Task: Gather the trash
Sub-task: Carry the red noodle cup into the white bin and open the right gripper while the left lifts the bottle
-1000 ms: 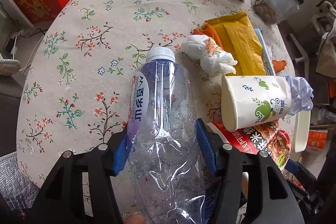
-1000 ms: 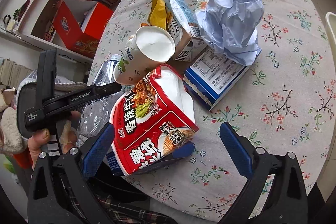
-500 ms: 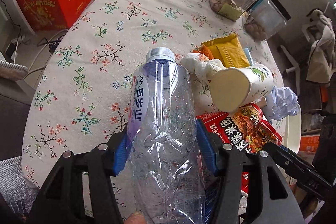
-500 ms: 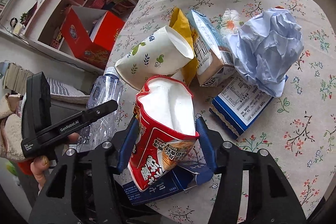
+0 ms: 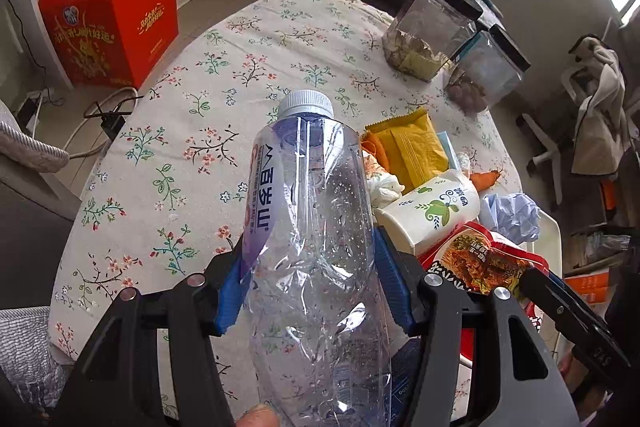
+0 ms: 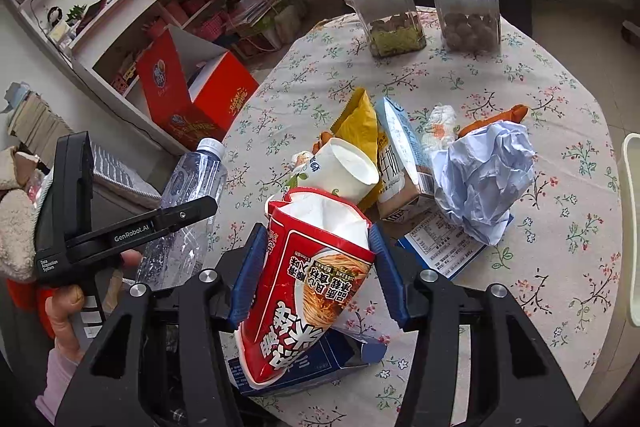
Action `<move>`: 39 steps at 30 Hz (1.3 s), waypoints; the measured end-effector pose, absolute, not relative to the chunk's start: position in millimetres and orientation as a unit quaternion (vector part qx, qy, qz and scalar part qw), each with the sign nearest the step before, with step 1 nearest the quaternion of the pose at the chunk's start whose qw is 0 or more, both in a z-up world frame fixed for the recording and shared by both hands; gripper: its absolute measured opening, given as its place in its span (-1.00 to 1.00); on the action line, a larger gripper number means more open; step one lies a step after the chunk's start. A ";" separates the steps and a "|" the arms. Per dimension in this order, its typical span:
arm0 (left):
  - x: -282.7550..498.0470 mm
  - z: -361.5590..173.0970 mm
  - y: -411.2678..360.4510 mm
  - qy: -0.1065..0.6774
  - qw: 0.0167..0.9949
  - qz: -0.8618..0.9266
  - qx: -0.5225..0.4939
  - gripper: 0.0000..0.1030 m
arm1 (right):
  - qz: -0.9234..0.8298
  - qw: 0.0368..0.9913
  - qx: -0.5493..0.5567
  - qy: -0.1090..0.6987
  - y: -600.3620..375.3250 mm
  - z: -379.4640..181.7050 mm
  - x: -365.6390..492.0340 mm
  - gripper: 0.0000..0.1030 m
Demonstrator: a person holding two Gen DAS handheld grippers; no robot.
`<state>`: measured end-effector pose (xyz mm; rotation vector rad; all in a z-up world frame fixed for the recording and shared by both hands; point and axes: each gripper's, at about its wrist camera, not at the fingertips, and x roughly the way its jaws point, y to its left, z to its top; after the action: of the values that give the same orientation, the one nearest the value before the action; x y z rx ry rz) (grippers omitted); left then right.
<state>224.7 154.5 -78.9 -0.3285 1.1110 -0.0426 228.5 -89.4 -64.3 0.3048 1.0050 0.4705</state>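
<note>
Bottle [image 5: 316, 227], empty, light and crushable, sat clamped mid-body in left tool [image 5: 312, 291]; right tool [image 6: 316, 271] pinched soft, crinkly noodle packet [image 6: 308, 283] by its sides.

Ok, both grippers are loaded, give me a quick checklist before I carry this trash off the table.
1. Left gripper shut on the plastic bottle: ok, both pads press its crumpled body.
2. Bottle cap on: ok.
3. Right gripper shut on the red noodle cup: ok; its jaws have just closed on it.
4. Noodle cup empty, nothing to spill: cannot tell, only the white upper wall shows.
5. Paper cup clear of the noodle cup: cannot tell, it sits right behind the rim.
6. Table trash all collected: not ok, the crumpled paper, milk carton and yellow wrapper remain.
</note>
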 end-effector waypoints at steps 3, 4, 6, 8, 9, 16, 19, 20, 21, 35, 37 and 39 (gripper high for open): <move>224.0 -72.6 150.8 0.514 0.843 -0.024 -0.153 0.12 | 0.215 0.850 0.139 0.460 -97.0 -56.0 224.9 -0.03; 223.8 -70.4 148.1 0.511 0.846 -0.026 -0.151 0.12 | 0.213 0.853 0.139 0.455 -99.4 -53.2 223.8 -0.03; 223.9 -65.4 141.9 0.505 0.850 -0.032 -0.147 0.12 | 0.209 0.859 0.141 0.445 -106.0 -46.9 223.0 -0.03; 224.2 -60.8 135.2 0.500 0.853 -0.039 -0.143 0.12 | 0.204 0.865 0.141 0.437 -112.5 -40.7 221.0 -0.03; 223.8 -59.0 131.7 0.498 0.855 -0.043 -0.140 0.12 | 0.200 0.868 0.142 0.432 -117.3 -38.2 220.8 -0.03; 224.9 -45.4 101.8 0.481 0.865 -0.069 -0.127 0.12 | 0.152 0.891 0.141 0.404 -160.0 -20.7 215.3 -0.03; 227.3 -40.6 85.9 0.473 0.869 -0.083 -0.123 0.12 | 0.112 0.903 0.127 0.395 -189.1 -12.9 213.0 -0.03; 228.2 -39.5 79.9 0.470 0.870 -0.088 -0.120 0.12 | 0.097 0.906 0.122 0.394 -199.8 -10.5 212.5 -0.03; 229.3 -38.5 73.5 0.468 0.871 -0.092 -0.116 0.12 | 0.082 0.909 0.119 0.392 -211.3 -8.3 212.1 -0.03; 244.2 -42.5 -64.4 0.484 0.858 -0.170 -0.042 0.12 | -0.174 0.890 0.083 0.413 -358.5 -28.2 213.4 -0.02; 246.4 -45.0 -93.0 0.487 0.853 -0.185 -0.036 0.12 | -0.201 0.885 0.080 0.413 -368.5 -27.9 213.0 0.00; 248.7 -48.3 -121.6 0.491 0.846 -0.203 -0.035 0.12 | -0.228 0.884 0.088 0.398 -382.4 -22.6 206.5 0.19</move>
<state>248.7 -121.6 -48.3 -0.0731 1.0365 -0.4272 206.5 -382.4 -22.6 0.1833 0.8292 -0.4735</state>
